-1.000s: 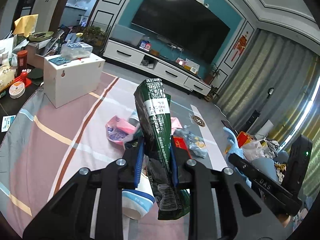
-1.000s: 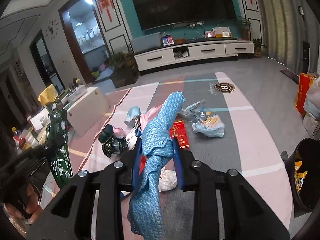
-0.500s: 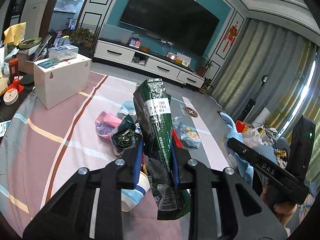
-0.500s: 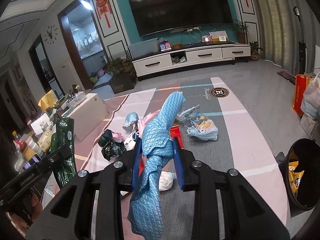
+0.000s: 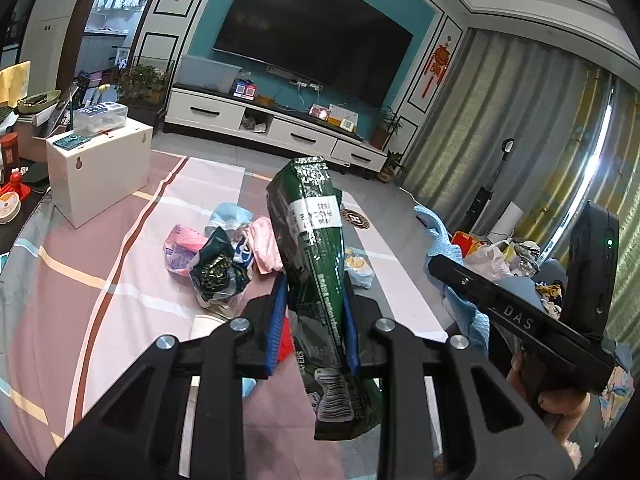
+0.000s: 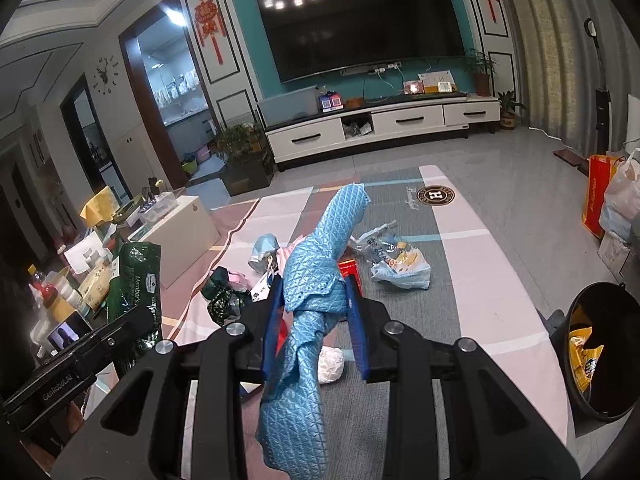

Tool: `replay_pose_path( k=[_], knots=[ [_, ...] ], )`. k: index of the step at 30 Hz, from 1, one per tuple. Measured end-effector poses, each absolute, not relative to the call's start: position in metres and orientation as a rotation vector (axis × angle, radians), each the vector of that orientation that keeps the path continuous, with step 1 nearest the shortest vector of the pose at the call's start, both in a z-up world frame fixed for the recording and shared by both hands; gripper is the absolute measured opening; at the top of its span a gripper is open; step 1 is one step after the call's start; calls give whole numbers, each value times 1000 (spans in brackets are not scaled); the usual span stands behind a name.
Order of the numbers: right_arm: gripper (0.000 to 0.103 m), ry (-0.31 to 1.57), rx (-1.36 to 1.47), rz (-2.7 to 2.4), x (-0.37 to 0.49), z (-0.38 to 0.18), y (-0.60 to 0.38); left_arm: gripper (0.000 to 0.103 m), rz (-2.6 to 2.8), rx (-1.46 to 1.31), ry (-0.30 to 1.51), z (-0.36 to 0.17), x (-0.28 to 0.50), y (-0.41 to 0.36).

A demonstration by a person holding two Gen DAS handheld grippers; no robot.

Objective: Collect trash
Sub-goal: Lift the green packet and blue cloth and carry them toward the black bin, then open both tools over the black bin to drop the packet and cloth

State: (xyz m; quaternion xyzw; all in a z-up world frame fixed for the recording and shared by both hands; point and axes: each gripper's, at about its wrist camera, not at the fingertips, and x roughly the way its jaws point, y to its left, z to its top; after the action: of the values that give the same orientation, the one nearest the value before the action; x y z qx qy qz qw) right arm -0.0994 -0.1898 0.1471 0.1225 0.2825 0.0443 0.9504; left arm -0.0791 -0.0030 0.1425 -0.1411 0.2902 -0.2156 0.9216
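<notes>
My left gripper [image 5: 314,304] is shut on a tall dark green snack bag [image 5: 312,236], held upright above the rug; the same green bag [image 6: 138,280] shows at the left of the right wrist view. My right gripper [image 6: 316,304] is shut on a knotted light blue quilted cloth bag [image 6: 320,264], whose blue cloth [image 5: 436,232] also appears at the right of the left wrist view. Loose trash lies on the striped rug [image 6: 472,280]: a dark crumpled wrapper [image 6: 222,300], a pink packet [image 5: 180,248], a clear bag with yellow bits [image 6: 400,268], a red box [image 6: 348,270] and a white crumpled paper [image 6: 330,364].
A black bin [image 6: 600,352] with yellow wrappers inside stands on the rug's right edge. A white box [image 5: 100,168] sits at the left, a cluttered low table [image 6: 68,288] beside it. Filled bags [image 6: 616,200] stand at the right. A white TV cabinet [image 6: 380,124] lines the far wall.
The left gripper with the green bag has shifted, so the rug trash slides left and down in its view. The right gripper holds the blue bag almost still.
</notes>
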Motion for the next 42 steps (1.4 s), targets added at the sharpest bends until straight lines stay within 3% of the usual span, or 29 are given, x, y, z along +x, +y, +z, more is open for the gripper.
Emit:
replay_pose_path(
  k=[25,42],
  knots=[
    [31,478,275,46,-132,173,-219,26,-537,-203,658,126,-85,-50],
    [31,303,458,-246,-203,188,-331,26,-781,-130,664,128,-99,-186]
  ],
)
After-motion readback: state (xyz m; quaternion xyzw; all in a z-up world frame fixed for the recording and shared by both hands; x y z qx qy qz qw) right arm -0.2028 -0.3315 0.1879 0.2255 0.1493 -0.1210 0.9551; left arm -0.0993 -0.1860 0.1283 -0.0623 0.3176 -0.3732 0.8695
